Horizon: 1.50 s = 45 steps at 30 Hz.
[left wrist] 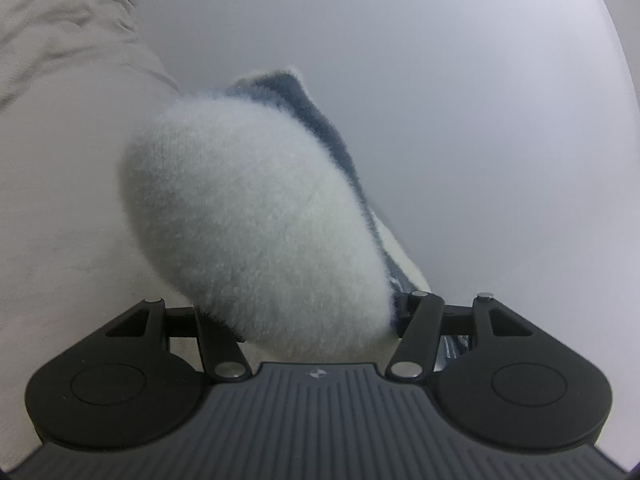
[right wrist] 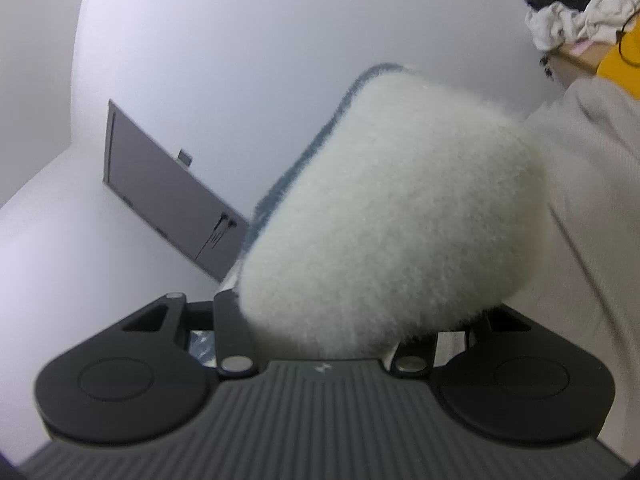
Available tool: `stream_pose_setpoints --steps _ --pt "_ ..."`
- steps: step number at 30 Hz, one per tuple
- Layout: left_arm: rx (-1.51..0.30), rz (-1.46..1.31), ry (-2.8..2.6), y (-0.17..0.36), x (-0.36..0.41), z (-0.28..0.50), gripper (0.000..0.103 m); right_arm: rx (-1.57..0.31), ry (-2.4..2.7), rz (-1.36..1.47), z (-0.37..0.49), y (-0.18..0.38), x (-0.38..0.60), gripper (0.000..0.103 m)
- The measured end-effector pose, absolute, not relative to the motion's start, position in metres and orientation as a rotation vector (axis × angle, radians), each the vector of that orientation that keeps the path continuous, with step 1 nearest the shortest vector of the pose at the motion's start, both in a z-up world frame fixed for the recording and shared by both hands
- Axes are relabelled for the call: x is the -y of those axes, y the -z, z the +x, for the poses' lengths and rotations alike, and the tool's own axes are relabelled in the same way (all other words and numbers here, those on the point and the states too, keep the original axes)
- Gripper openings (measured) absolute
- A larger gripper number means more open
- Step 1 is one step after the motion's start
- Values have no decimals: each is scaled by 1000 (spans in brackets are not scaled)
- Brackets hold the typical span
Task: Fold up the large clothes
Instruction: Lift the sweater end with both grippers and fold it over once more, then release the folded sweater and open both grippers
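Fuzzy white knit with blue-grey stripes, a thick sweater [left wrist: 256,216], bulges straight out of the left gripper [left wrist: 316,316] and hides both of its fingers; the linkage bars either side stand fairly close, and the jaws appear clamped on the fabric, though the fingertips themselves are buried. A blue stripe runs along the right edge of the bundle, ahead of the jaws. Left of the jaws lies beige cloth [left wrist: 60,120], creased at the far end; to the right is plain pale wall [left wrist: 480,120].

From the right wrist, the same sweater [right wrist: 392,208] fills the right gripper [right wrist: 332,320], again covering the fingers, jaws seemingly pinched on it. Left of these jaws a grey door [right wrist: 160,184] shows; far right, beige cloth [right wrist: 592,184] and a heap of dark and white laundry [right wrist: 576,8].
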<state>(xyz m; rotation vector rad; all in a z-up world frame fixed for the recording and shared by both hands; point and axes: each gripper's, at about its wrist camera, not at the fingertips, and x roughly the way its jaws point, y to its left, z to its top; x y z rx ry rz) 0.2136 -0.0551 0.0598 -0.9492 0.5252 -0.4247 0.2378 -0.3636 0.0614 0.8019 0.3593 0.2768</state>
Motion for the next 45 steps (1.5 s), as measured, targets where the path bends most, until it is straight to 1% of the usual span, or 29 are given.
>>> stream_pose_setpoints --steps 5,13,22,24,27,30,32,34,38,42,45 --pt "-567 -953 460 -29 89 275 63 -348 -231 785 271 -42 390 53" --pt "-649 -880 473 36 133 337 63 -371 -177 830 312 34 431 53" --pt "-780 -805 473 103 157 353 63 -448 -130 911 315 120 451 53" --pt "-794 -815 469 117 159 351 65 -459 -133 940 310 137 453 54" --pt "-784 -837 477 138 158 346 68 -457 -159 948 303 151 453 57" --pt "-779 -849 485 155 150 359 72 -466 -167 962 299 159 452 62" --pt "-785 -811 487 157 159 359 78 -470 -157 981 296 167 452 67" --pt "-795 -786 484 155 163 357 82 -469 -153 989 294 170 452 68" --pt "-820 -733 463 149 172 351 88 -499 -133 1001 288 165 450 69" --pt "-836 -637 444 131 177 326 89 -543 -97 966 266 156 445 70" --pt "-865 -459 425 108 190 306 89 -577 -66 941 244 145 441 71"
